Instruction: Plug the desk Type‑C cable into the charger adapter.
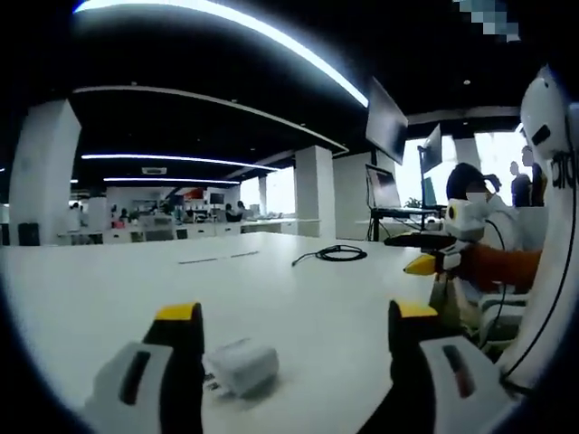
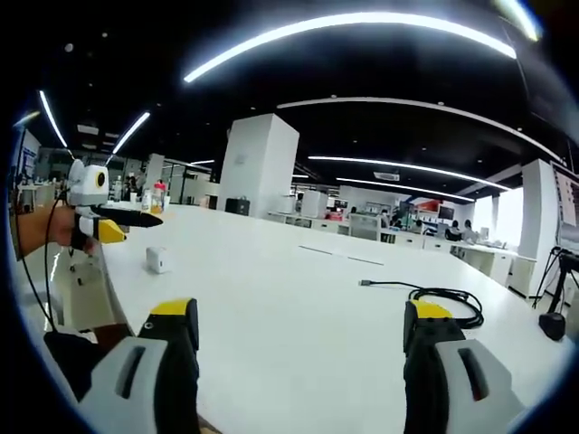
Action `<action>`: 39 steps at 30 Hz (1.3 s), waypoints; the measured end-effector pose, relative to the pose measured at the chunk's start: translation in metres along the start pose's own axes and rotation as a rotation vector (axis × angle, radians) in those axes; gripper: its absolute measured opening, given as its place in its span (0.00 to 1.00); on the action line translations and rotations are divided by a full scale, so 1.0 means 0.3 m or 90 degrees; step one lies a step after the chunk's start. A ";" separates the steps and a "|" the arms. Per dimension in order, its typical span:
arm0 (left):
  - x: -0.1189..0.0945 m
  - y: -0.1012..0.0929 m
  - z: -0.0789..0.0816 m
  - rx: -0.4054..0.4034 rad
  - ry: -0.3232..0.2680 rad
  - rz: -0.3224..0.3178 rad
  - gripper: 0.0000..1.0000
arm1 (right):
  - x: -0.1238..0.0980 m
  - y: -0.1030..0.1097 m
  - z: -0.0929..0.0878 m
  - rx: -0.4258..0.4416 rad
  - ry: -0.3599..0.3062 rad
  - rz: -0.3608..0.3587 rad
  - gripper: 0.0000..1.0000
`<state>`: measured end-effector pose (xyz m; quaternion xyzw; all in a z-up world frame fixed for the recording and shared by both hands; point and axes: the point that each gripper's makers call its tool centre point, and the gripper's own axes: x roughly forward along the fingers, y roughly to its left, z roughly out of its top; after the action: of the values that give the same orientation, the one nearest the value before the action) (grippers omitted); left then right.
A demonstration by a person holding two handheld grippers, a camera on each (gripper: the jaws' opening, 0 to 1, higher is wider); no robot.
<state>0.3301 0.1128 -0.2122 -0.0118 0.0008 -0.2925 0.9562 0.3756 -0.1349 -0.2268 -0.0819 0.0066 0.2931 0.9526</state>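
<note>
Left gripper view: left gripper (image 1: pixel 294 316) is low over the white table (image 1: pixel 109 280), jaws spread wide w/ nothing between them. White charger (image 1: pixel 241 368) lies on the table just beside the left jaw's inner side; can't tell if touching. Black cable (image 1: pixel 336 254) sits coiled farther back on the table, well apart from the charger. Right gripper (image 1: pixel 432 253) comes in from the right edge, held in a person's hand (image 1: pixel 493 267), off the table's side.

Right gripper view: right gripper (image 2: pixel 303 325) also has jaws wide apart, empty, above the table (image 2: pixel 271 298). Cable (image 2: pixel 441 298) lies near the right jaw, coil w/ plug end stretched out to the left. Charger (image 2: pixel 158 259) sits far left near the table edge, w/ left gripper (image 2: pixel 113 224) just beyond it; can't tell its jaw state from here.
</note>
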 end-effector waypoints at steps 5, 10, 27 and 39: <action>-0.004 -0.001 0.007 0.005 -0.012 0.013 0.88 | 0.005 0.006 -0.001 0.000 0.002 0.002 0.95; -0.011 0.002 0.018 0.007 -0.025 0.031 0.93 | 0.006 0.018 0.006 -0.001 -0.002 0.005 0.95; -0.038 0.043 0.038 -0.016 -0.064 0.093 1.00 | -0.003 0.018 0.017 0.003 -0.016 -0.006 0.95; -0.036 0.036 0.045 -0.018 -0.070 0.092 1.00 | -0.014 0.006 0.015 0.013 -0.019 -0.014 0.95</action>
<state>0.3274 0.1281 -0.1991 -0.0412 -0.0470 -0.2216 0.9731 0.3711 -0.1351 -0.2224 -0.0681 -0.0055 0.2833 0.9566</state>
